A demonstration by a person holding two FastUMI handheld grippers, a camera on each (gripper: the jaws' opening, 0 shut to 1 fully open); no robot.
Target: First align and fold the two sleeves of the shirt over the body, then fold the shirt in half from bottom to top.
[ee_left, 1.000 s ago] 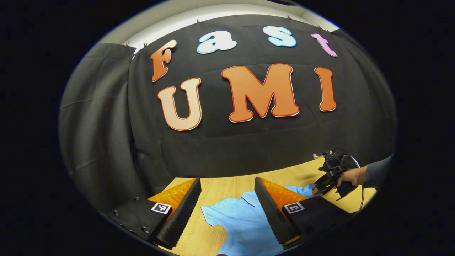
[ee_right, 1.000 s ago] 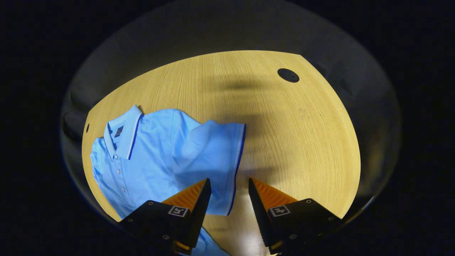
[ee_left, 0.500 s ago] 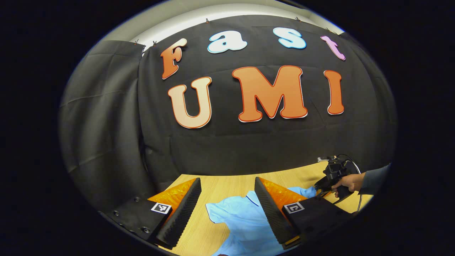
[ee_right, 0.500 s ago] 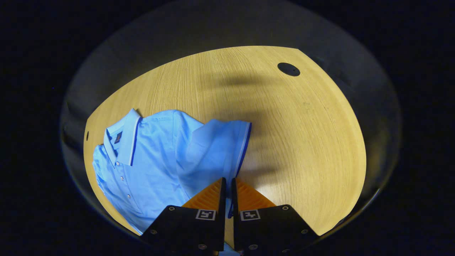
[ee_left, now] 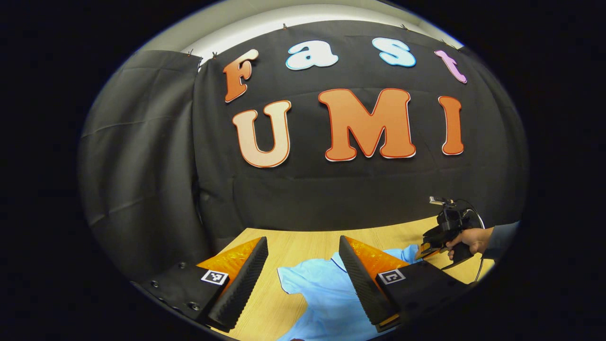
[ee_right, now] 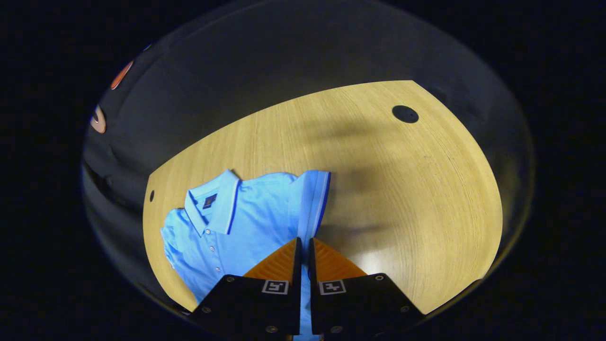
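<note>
A light blue polo shirt with a dark-trimmed collar lies front up on the wooden table. My right gripper is shut on the hem of one sleeve, which stands lifted off the table. In the left gripper view the shirt lies below and ahead of my left gripper, which hangs open above it with nothing between its fingers. Farther right in that view a hand holds the right gripper at the shirt's far sleeve.
A round dark hole sits in the table's far right corner and a smaller hole near the left edge. Black cloth walls stand behind the table. Bare wood stretches to the right of the shirt.
The right gripper went from open around the sleeve hem to shut on it, then raised the sleeve and drew it toward the shirt's body. The left gripper drifted slightly, staying open.
</note>
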